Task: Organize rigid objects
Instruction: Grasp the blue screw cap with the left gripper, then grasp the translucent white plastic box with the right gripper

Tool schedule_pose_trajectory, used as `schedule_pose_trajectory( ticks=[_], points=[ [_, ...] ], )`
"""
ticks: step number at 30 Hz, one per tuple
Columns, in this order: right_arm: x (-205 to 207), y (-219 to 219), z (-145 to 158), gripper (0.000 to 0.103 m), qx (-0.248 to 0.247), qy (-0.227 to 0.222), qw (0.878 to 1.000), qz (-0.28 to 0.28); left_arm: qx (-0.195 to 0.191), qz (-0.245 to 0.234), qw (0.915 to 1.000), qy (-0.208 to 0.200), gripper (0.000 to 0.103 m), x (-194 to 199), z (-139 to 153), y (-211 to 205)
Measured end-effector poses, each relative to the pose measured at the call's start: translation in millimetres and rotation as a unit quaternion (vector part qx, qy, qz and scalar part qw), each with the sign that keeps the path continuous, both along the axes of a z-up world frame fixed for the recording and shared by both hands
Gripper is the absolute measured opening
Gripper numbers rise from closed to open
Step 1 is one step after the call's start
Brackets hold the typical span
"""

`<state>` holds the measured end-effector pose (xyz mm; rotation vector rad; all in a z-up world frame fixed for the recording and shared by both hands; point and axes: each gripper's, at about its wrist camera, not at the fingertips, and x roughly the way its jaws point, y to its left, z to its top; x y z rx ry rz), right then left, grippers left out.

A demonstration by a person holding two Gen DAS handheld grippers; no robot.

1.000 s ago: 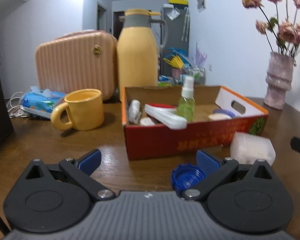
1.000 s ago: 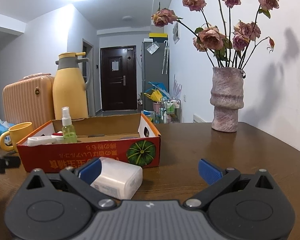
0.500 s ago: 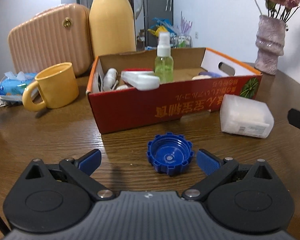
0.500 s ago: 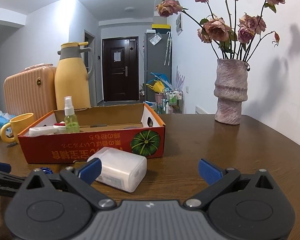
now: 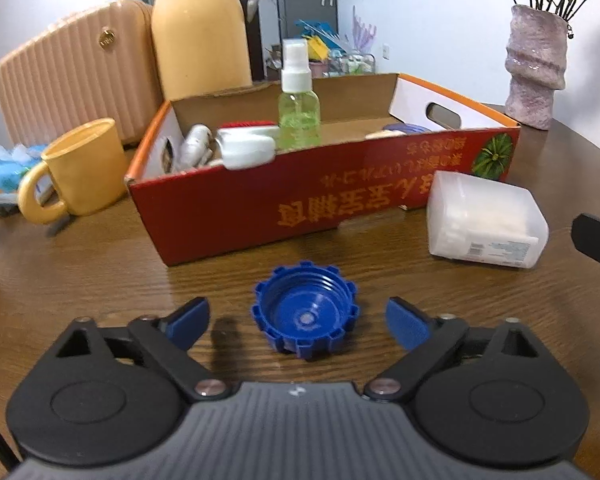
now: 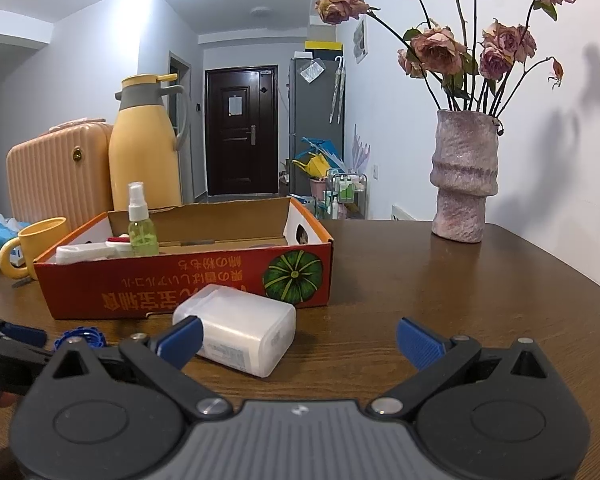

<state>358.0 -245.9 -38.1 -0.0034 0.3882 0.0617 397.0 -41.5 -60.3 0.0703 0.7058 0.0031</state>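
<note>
Left gripper (image 5: 298,322) now lower + nearer vs a sec ago, closing round blue cap (image 5: 305,316) on tabletop (image 5: 100,264), pads not touching yet; grasp imminent, then box (image 5: 284,200); right gripper (image 6: 298,340) apart, empty, unmoved.

A home: front door (image 6: 241,132), fridge (image 6: 316,120), flower vase (image 6: 464,184).

Surface (image 5: 100,264): dark brown wood grain, carrying everything below.
Mug (image 5: 82,168): yellow, upright, handle toward the camera in the left wrist view.
Thermos jug (image 6: 146,148): tall, yellow with a grey collar and handle.
Case (image 5: 76,68): ribbed, peach-coloured, just beside the jug.
Tissue pack (image 5: 4,168): blue, behind the mug.
Vase (image 6: 464,184): pink, textured, holding dried roses (image 6: 440,48), near the wall.
Door (image 6: 240,132): dark, shut, down the hallway.
</note>
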Motion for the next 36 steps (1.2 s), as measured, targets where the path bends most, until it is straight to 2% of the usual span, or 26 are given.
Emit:
schedule_pose_trajectory(
  ticks=[1,3,6,12,19,23,26,36],
  points=[
    [0,0,0,0.103,0.0,0.001,1.0,0.0,-0.005,-0.004,1.0,0.005,0.081,1,-1,0],
    [1,0,-1,0.103,-0.001,0.003,1.0,-0.001,-0.022,-0.01,0.9997,0.008,0.065,1,-1,2],
    [2,1,-2,0.103,-0.002,0.006,1.0,-0.002,-0.025,-0.016,0.9996,0.004,0.053,0,0,0],
    [4,3,-4,0.103,0.003,0.013,1.0,-0.004,-0.035,-0.019,0.9992,0.001,0.053,-2,5,4],
    [5,16,-8,0.103,0.002,0.023,1.0,0.001,-0.048,-0.011,0.9982,-0.034,0.053,-13,22,16],
    [8,23,-8,0.103,0.03,0.036,0.999,0.004,-0.05,-0.017,0.9975,-0.046,0.053,-19,29,18],
    [12,35,-10,0.103,0.031,0.041,0.999,0.001,-0.043,-0.015,0.9973,-0.057,0.053,-22,31,20],
    [37,60,-11,0.103,0.033,0.047,0.998,-0.035,-0.042,0.021,0.9961,-0.074,0.053,-21,38,60]
  ],
)
